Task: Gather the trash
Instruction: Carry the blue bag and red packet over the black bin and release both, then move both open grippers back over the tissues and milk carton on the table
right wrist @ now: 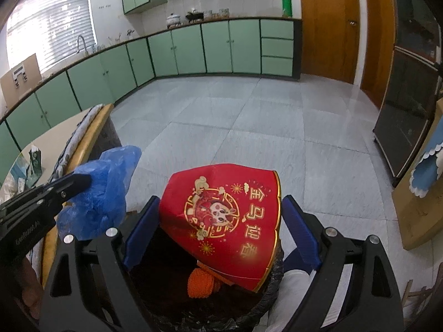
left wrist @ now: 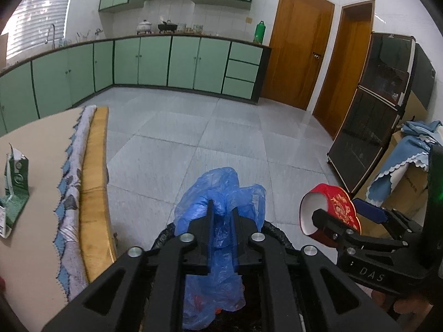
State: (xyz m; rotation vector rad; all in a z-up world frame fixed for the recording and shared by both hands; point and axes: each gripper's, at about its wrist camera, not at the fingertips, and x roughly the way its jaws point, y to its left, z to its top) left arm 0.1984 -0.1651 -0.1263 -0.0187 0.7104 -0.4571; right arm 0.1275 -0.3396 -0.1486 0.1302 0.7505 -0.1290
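Dropping step, over the black-lined trash bin (right wrist: 265, 293): left gripper (left wrist: 223, 215) pinching crumpled blue plastic bag (left wrist: 221, 191); right gripper (right wrist: 221, 229), at three o'clock, spread wide around red paper bowl (right wrist: 227, 221). Next, probably: release both.

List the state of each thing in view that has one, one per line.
Left hand-held gripper: shut on the blue plastic bag.
Right hand-held gripper: jaws wide, holding the red paper bowl.
Bin: open, black-lined, holding orange trash.
Green carton: torn open, upright on table.
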